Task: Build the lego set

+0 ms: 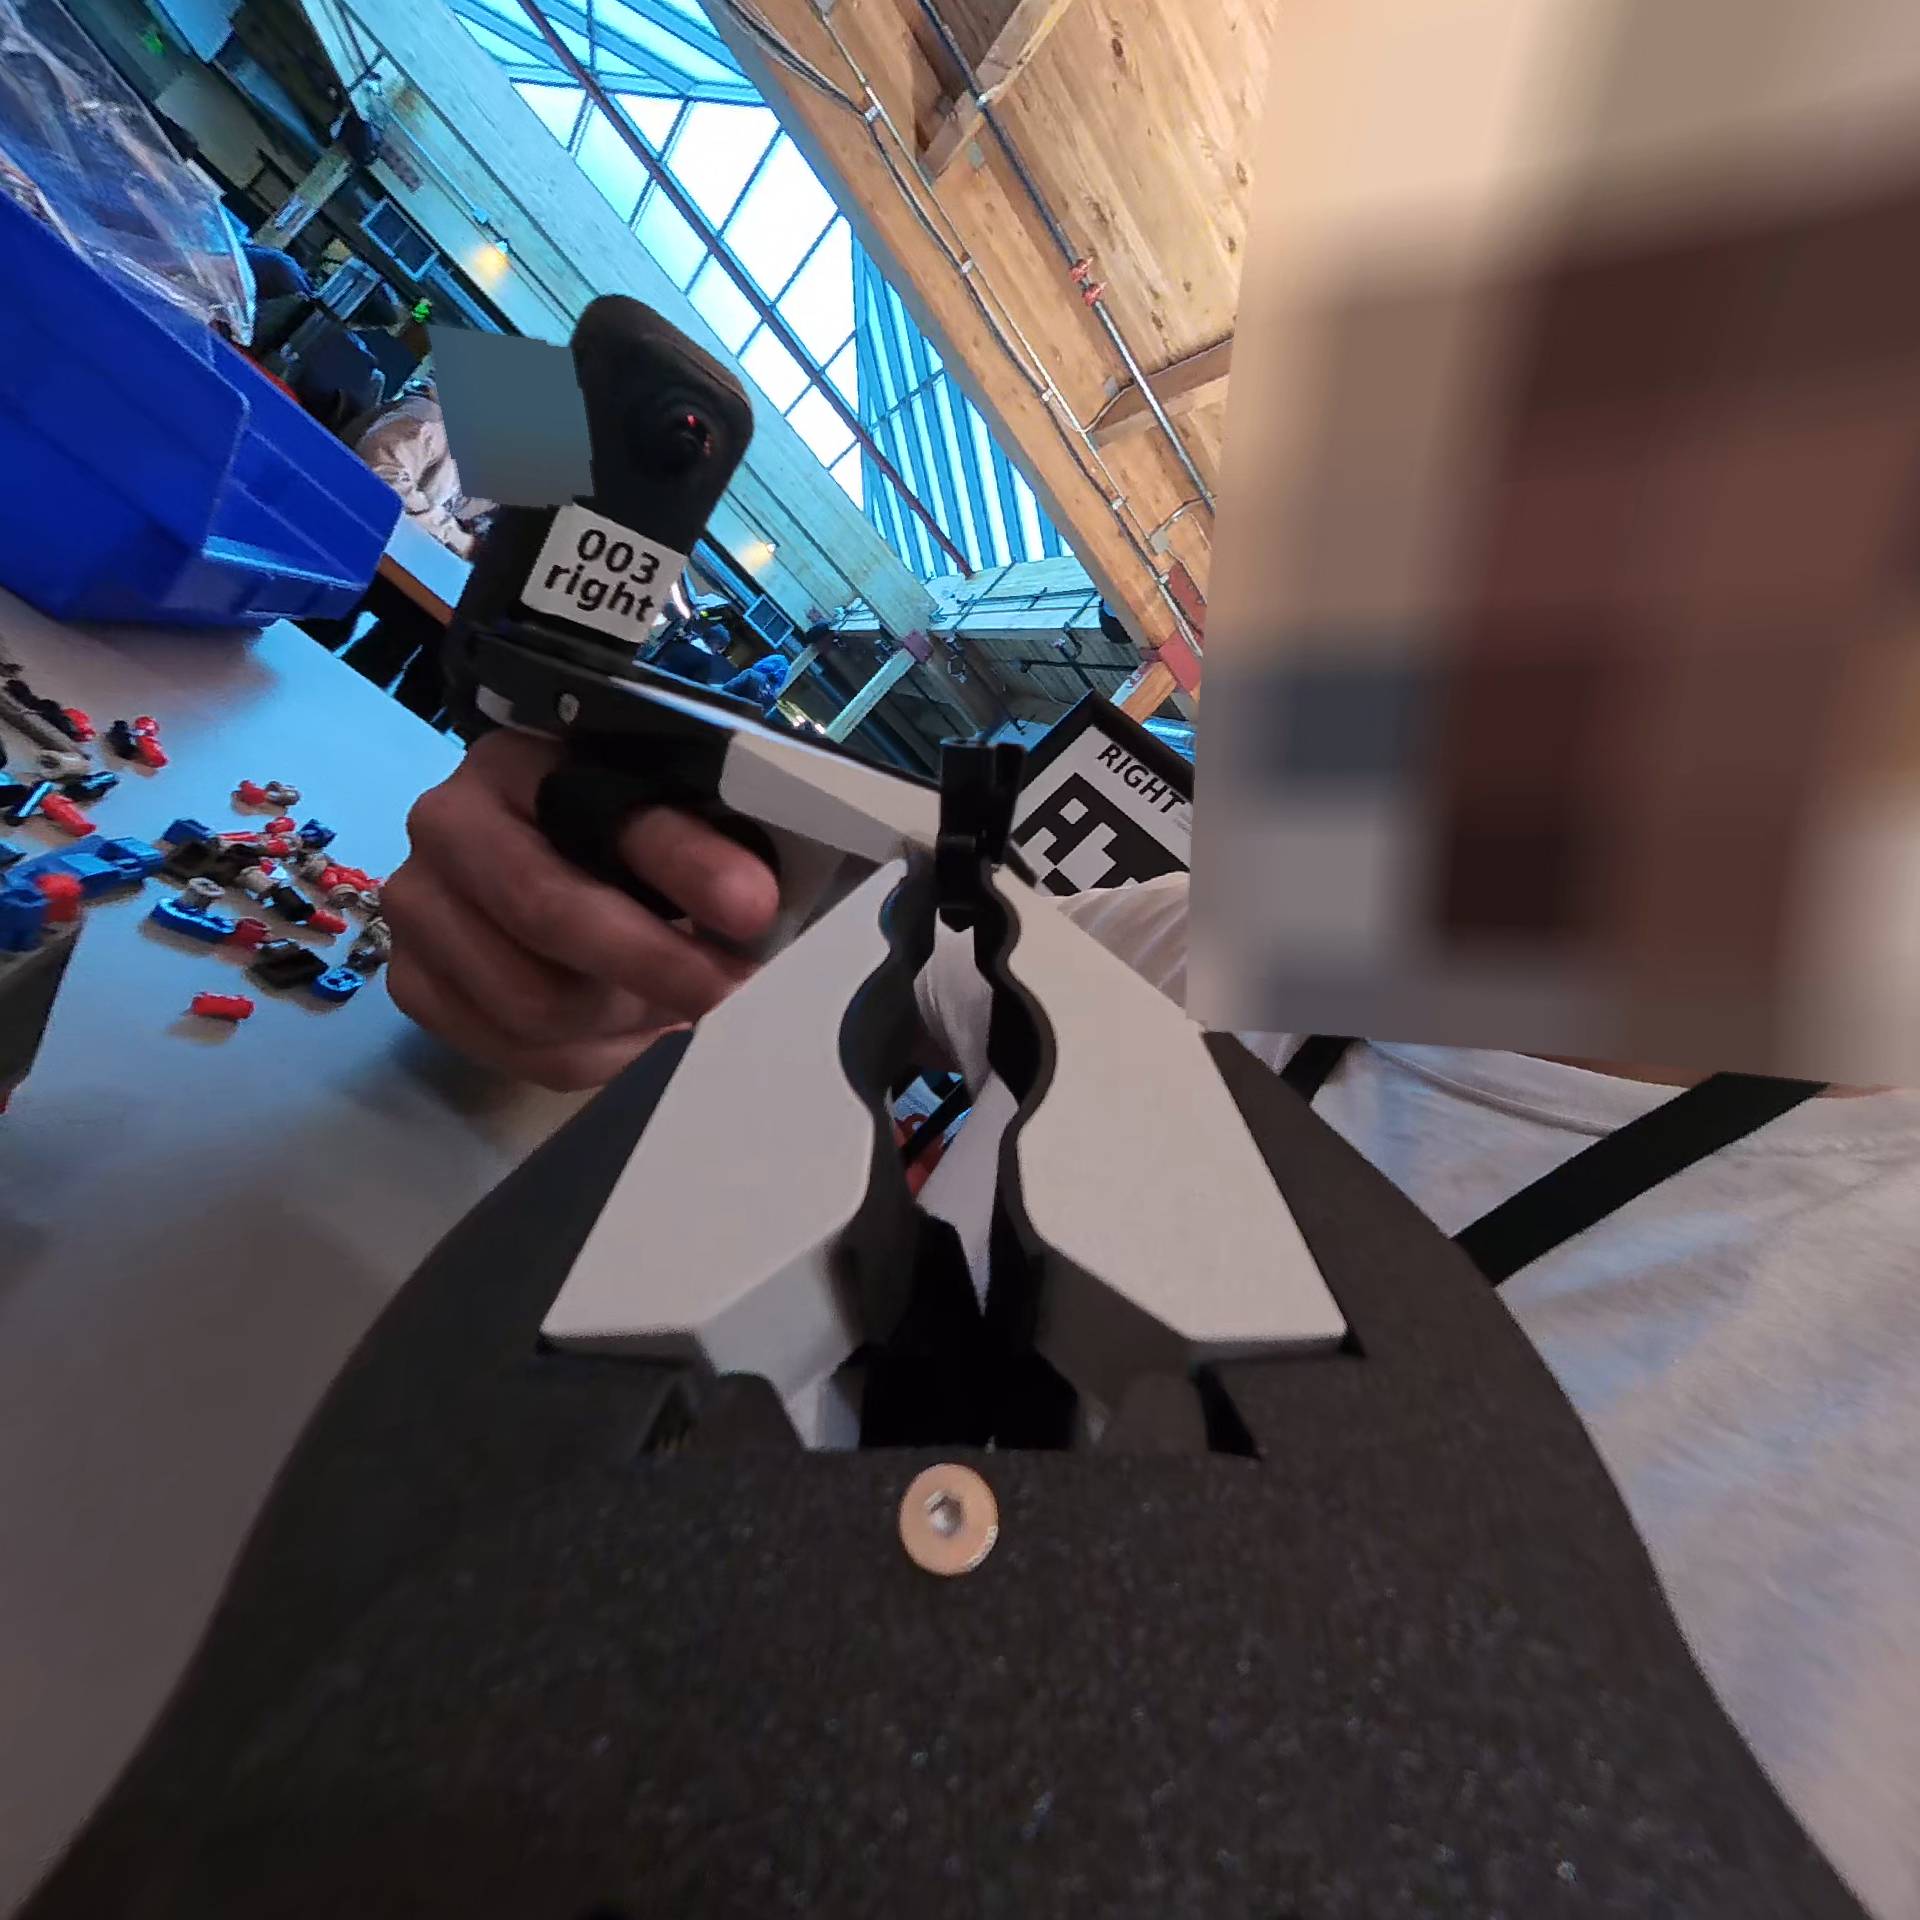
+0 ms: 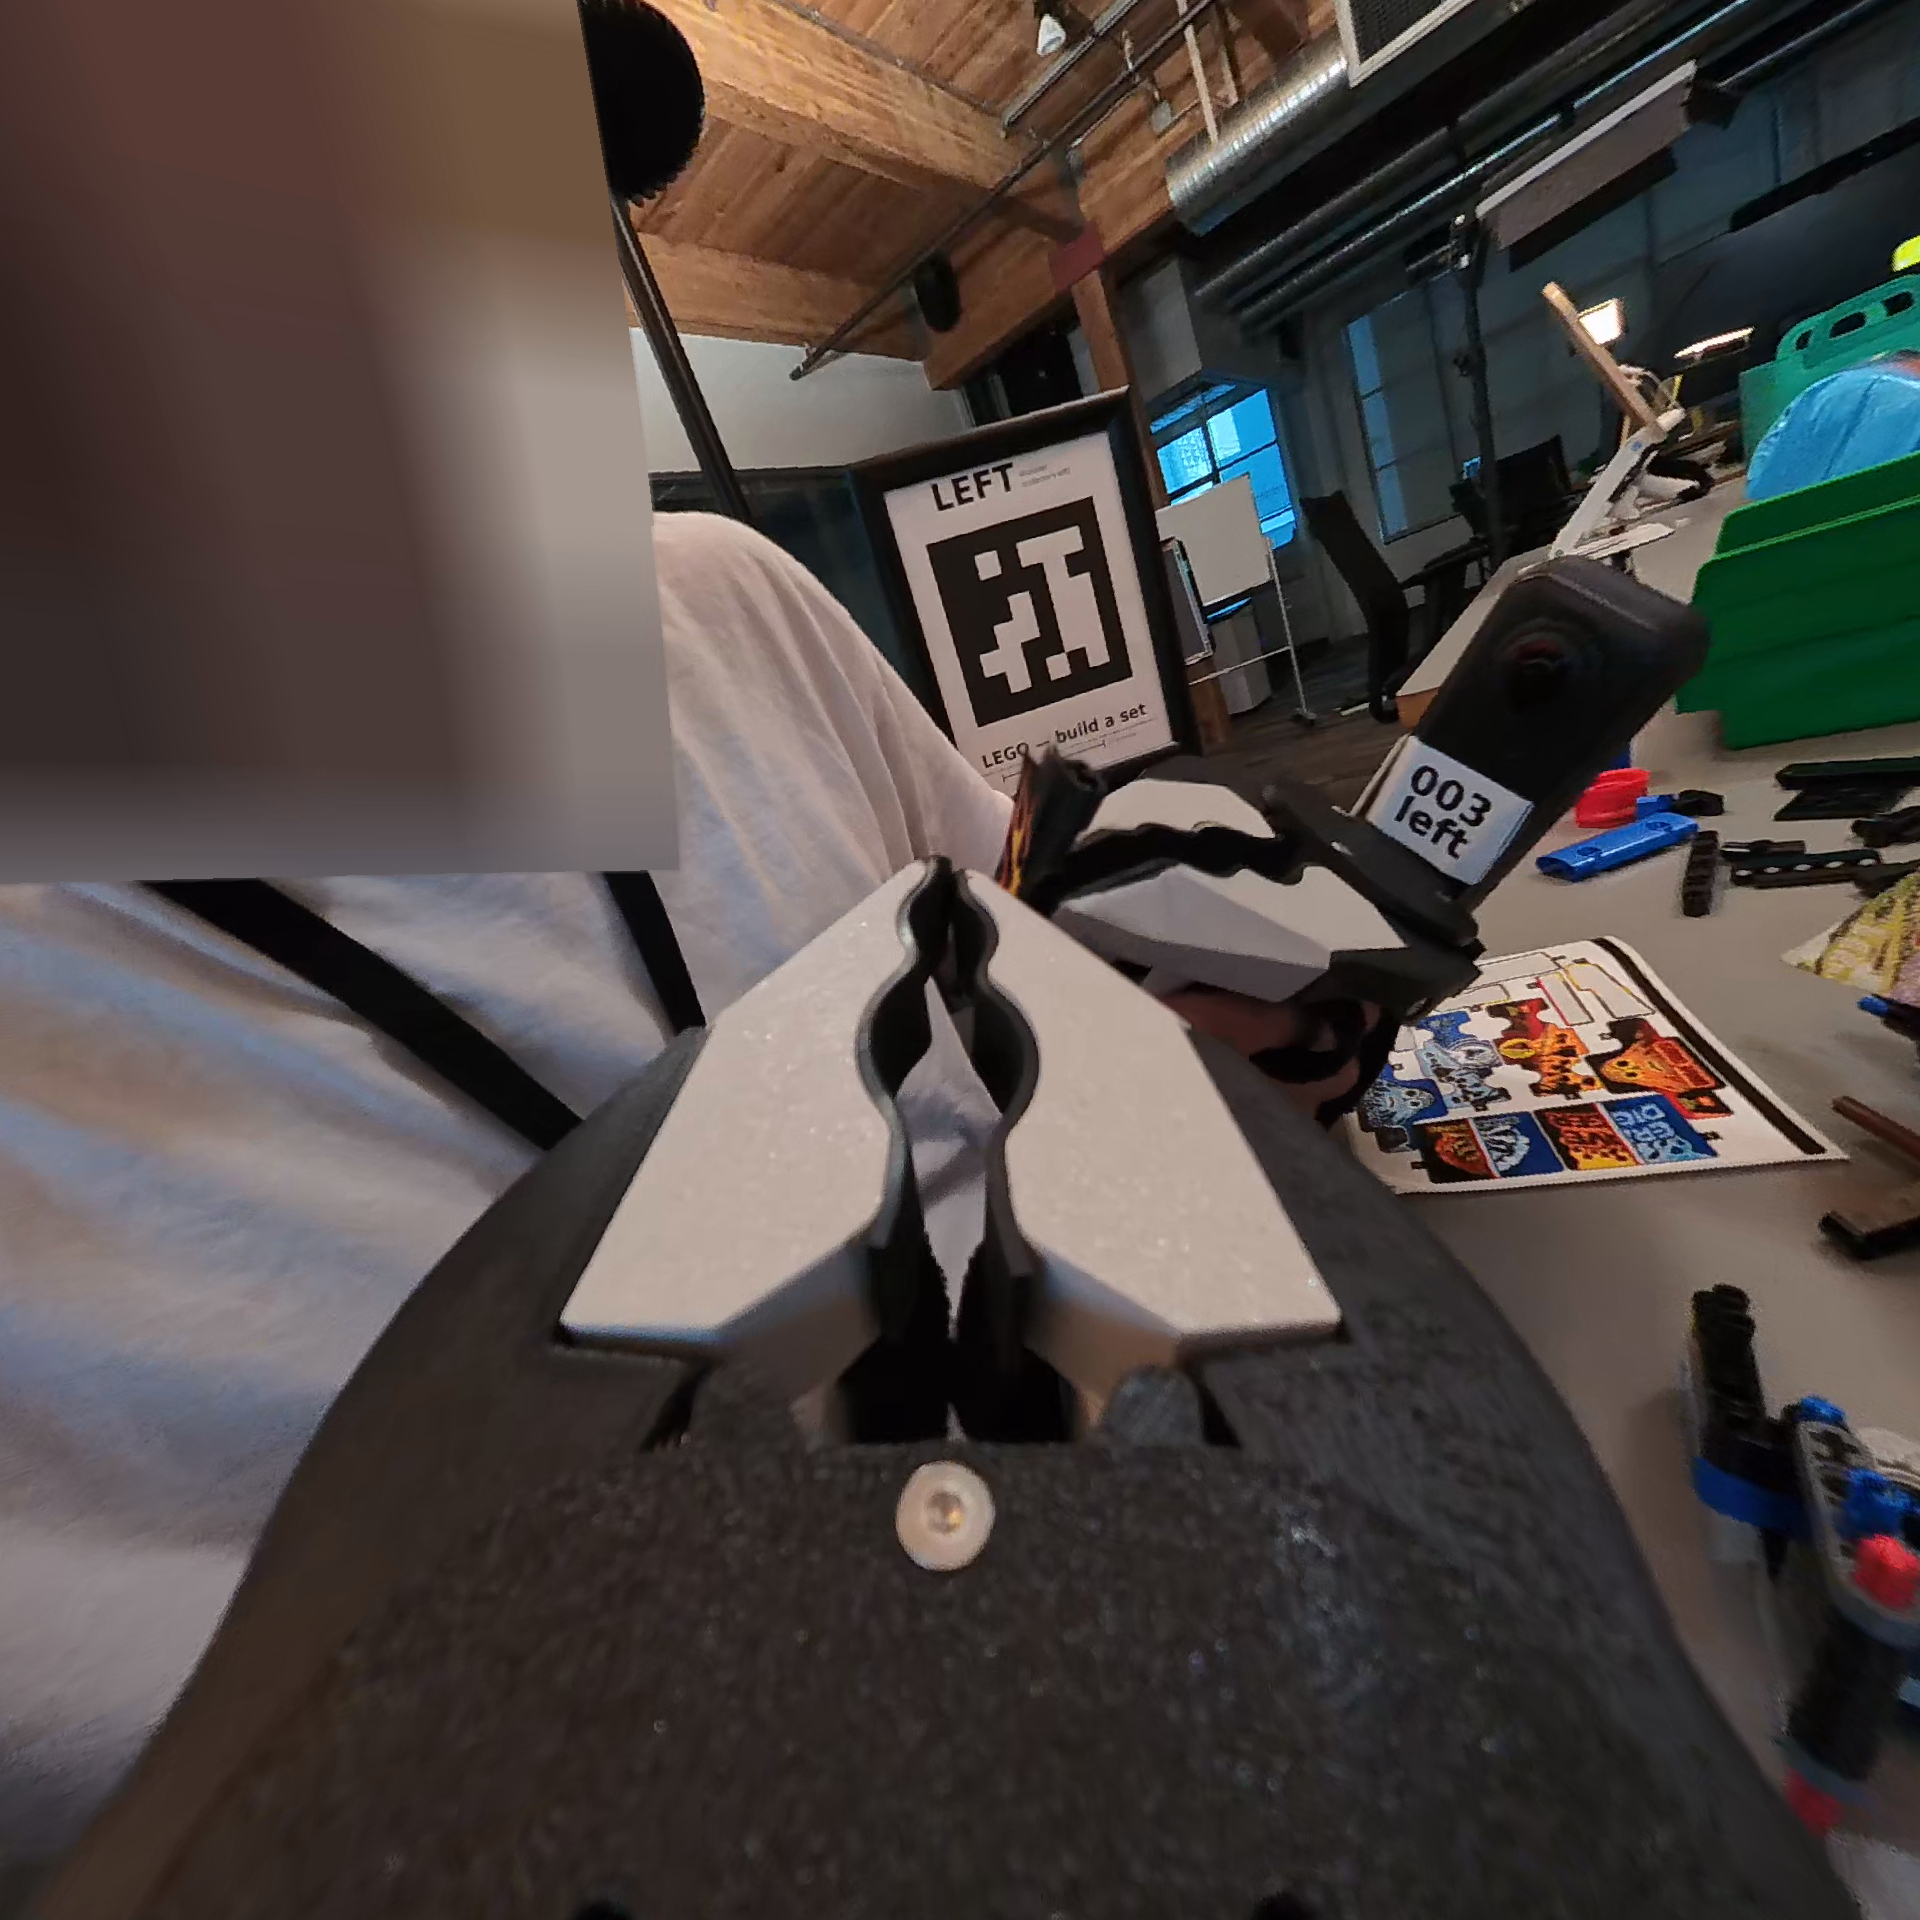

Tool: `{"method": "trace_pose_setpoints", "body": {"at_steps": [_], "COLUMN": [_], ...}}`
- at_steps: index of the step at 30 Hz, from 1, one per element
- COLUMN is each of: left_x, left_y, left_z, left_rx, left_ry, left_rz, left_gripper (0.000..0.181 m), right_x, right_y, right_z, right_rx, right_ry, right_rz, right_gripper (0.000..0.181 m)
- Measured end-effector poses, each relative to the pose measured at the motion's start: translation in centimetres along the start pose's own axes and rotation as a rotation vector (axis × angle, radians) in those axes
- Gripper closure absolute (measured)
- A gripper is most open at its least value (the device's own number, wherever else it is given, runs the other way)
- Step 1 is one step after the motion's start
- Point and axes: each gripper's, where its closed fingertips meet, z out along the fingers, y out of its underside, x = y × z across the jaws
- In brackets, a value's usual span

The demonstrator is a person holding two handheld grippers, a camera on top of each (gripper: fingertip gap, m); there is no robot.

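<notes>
My left gripper [image 1: 940, 883] is shut on a small black lego piece [image 1: 971, 800] that sticks up from its tips. In the right wrist view the left gripper [image 2: 1081, 831] holds that black piece [image 2: 1044, 821], which has an orange flame-patterned side. My right gripper [image 2: 940, 883] is shut, with nothing visible between its tips. In the left wrist view the right gripper [image 1: 914, 847] comes in from the left, and its tips sit right beside the black piece. Both grippers are raised above the table, close to a person's white shirt [image 2: 260, 1143].
Several loose red, blue and black lego pieces [image 1: 260, 894] lie on the grey table beside a blue bin [image 1: 156, 447]. A sticker sheet [image 2: 1558, 1070], black beams [image 2: 1787, 862], a partly built blue and black assembly [image 2: 1829, 1486] and green bins [image 2: 1829, 623] are to the right. The grippers are tip to tip, or close to it.
</notes>
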Motion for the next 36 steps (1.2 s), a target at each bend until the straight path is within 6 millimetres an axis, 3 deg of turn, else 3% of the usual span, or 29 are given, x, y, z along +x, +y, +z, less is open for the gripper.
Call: {"method": "trace_pose_setpoints", "body": {"at_steps": [1,14,19,28,36], "left_x": [-0.2,-1.4,-1.4,-1.7,-1.8], "left_y": [0.1,1.8,1.2,0.8,1.5], "left_z": [0.0,0.2,-0.2,-0.2,0.3], "left_rx": [-0.005,-0.097,-0.055,-0.005,-0.026], "left_ry": [-0.018,-0.158,-0.153,-0.142,-0.156], "left_rz": [0.000,0.013,-0.027,-0.109,-0.133], "left_gripper": [0.177,0.177,0.177,0.177,0.177], "right_x": [0.1,1.2,1.0,1.0,1.6], "right_y": [-0.1,-1.0,-2.0,0.2,-0.5], "right_z": [-0.1,-0.9,-1.6,-0.3,-0.7], "right_rx": [0.005,0.045,0.093,-0.024,0.010], "right_ry": [0.008,0.084,0.091,0.098,0.145], "right_rz": [-0.005,-0.032,-0.046,-0.096,-0.120], "right_gripper": [0.181,0.181,0.181,0.181,0.181]}}
